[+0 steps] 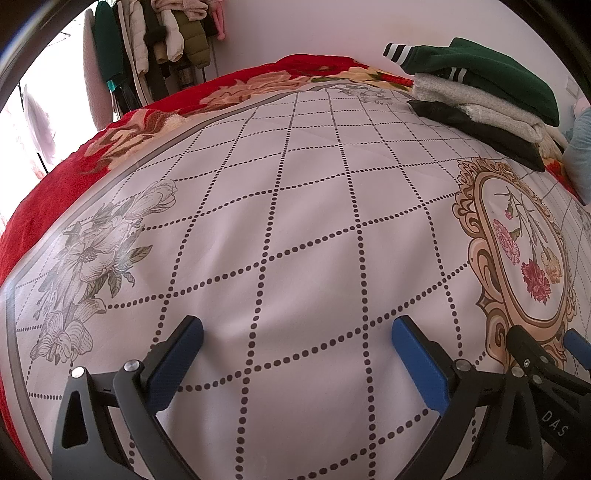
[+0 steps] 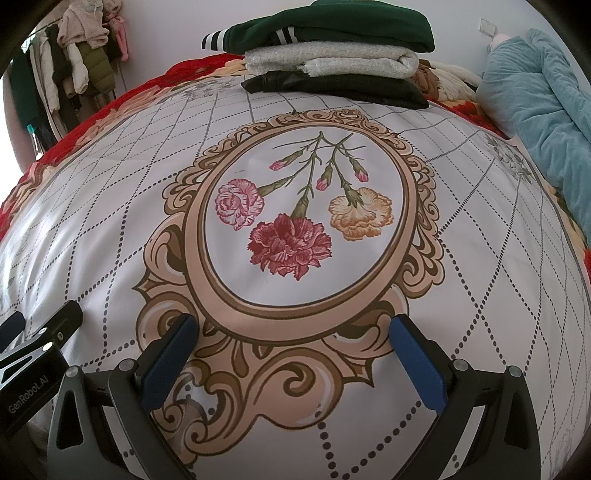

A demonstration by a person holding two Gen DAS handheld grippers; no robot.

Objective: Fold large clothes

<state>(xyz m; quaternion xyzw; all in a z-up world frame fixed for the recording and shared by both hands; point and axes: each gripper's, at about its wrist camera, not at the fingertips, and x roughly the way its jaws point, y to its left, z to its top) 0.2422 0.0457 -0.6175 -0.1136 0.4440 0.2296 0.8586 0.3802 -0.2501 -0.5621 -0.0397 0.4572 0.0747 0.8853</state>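
The left gripper (image 1: 297, 325) has its blue-padded fingers (image 1: 177, 365) spread wide with nothing between them, hovering over the white dotted-grid bedsheet (image 1: 295, 206). The right gripper (image 2: 293, 325) is likewise spread and empty, above the sheet's ornate oval frame with carnations (image 2: 295, 225). In the left view's lower right corner, part of the right gripper shows beside the left. At the top of the right view sits a stack of folded clothes: green striped-cuff sweater (image 2: 332, 27), white fleece garment (image 2: 332, 61), black garment (image 2: 332, 88). A teal blanket (image 2: 535, 99) lies at upper right, and a red floral blanket (image 1: 55, 192) edges the bed.
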